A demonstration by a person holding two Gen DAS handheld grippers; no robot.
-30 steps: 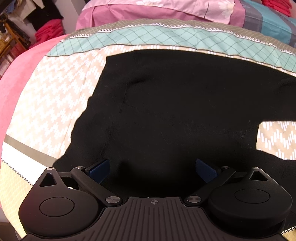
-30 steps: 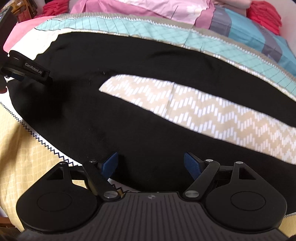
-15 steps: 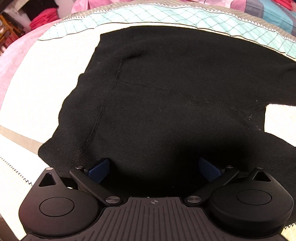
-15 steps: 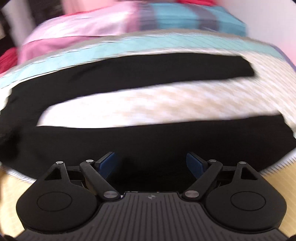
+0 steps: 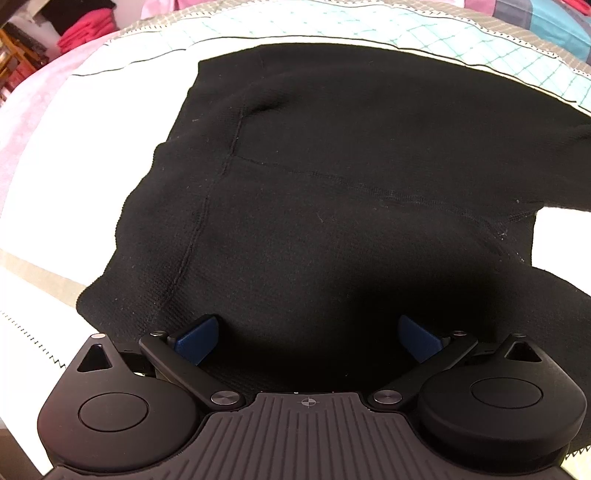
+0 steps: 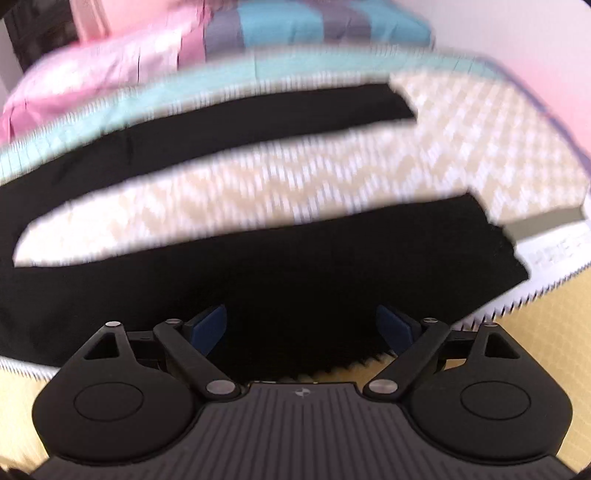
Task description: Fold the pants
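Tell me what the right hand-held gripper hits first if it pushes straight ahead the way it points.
Most likely the near leg of the black pants, lying flat on the bedspread; the right hand-held gripper is opening, nothing gripped.

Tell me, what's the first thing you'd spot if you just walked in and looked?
The big black pants spread flat across the patterned bedspread, with the two legs lying apart and a strip of zigzag cloth showing between them. Next, the two blue-tipped tools: the left hand-held gripper open above the waist end, and the right hand-held gripper opening above the nearer leg, nothing pinched. At the back lie pink and blue striped pillows.
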